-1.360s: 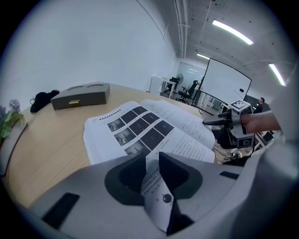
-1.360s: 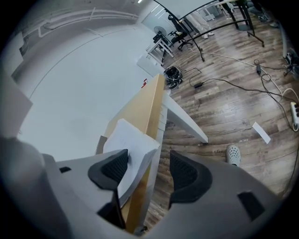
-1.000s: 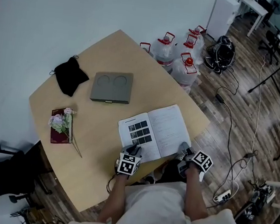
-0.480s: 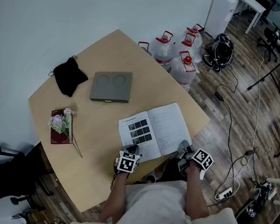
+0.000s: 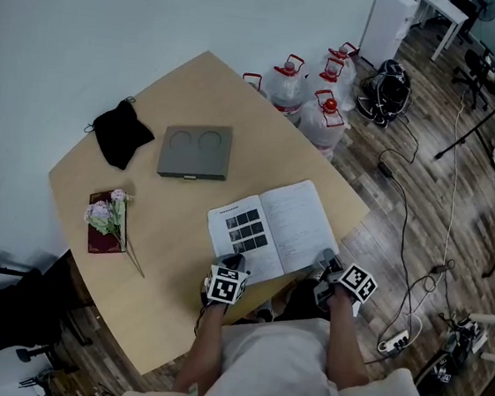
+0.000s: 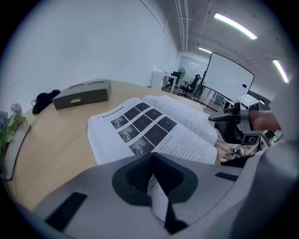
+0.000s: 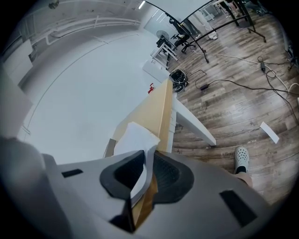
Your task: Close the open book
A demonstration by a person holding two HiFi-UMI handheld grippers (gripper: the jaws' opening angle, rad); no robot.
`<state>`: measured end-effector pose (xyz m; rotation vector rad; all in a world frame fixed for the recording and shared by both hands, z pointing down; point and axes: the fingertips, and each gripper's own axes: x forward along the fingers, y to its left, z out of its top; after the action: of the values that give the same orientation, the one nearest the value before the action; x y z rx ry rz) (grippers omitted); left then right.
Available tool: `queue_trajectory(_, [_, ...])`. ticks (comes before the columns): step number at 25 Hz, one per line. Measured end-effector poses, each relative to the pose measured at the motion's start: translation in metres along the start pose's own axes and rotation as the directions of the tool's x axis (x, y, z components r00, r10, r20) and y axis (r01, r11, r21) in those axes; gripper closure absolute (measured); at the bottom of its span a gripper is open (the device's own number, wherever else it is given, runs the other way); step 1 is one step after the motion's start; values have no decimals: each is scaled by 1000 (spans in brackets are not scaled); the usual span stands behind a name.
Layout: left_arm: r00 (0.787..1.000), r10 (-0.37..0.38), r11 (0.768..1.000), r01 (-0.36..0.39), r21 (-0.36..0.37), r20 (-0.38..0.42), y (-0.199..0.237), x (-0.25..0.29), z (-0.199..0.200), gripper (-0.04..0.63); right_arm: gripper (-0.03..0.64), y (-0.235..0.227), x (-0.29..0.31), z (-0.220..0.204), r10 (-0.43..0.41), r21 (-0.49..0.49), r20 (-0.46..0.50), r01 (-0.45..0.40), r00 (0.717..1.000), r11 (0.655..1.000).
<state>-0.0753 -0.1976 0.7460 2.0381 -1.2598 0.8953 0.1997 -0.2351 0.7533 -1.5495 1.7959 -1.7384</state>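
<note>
The open book [image 5: 270, 231] lies flat at the near edge of the tan table [image 5: 198, 89], with photo pages on the left and text on the right. My left gripper [image 5: 235, 262] is at the book's near left corner. In the left gripper view it [image 6: 153, 163] is shut on the thin edge of the book's [image 6: 149, 126] left page. My right gripper [image 5: 323, 266] is at the book's right corner by the table edge. Its jaws [image 7: 145, 161] have just been closing, and the white sheets [image 7: 135, 140] between them fill the narrow gap, touching both pads.
A grey case [image 5: 195, 152], a black pouch [image 5: 123, 132] and a red book topped with flowers [image 5: 107, 221] sit farther back and to the left on the table. Water jugs [image 5: 317, 94] stand on the floor beyond the table, and cables [image 5: 405, 219] trail over the wood floor to the right.
</note>
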Motion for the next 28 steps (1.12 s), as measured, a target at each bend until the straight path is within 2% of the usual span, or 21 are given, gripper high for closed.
queue_trajectory(6, [1000,-6,1000,7,-12,19,1,0,-1,574,569,15,-8,3,51,-19,30,-50,998,999])
queue_trajectory(18, [999,-3,1000,4,-23,41,1,0,-1,572,572,42,-20,7,119,-61,55,-116,991,991])
queue_trajectory(25, [999,-4,1000,5,-25,38,1,-1,-1,572,572,57,-26,5,136,-128,46,-129,990,983])
queue_trajectory(28, [998,1,1000,1,-27,65,2,-6,5,572,572,65,-29,3,143,-184,41,-133,989,974])
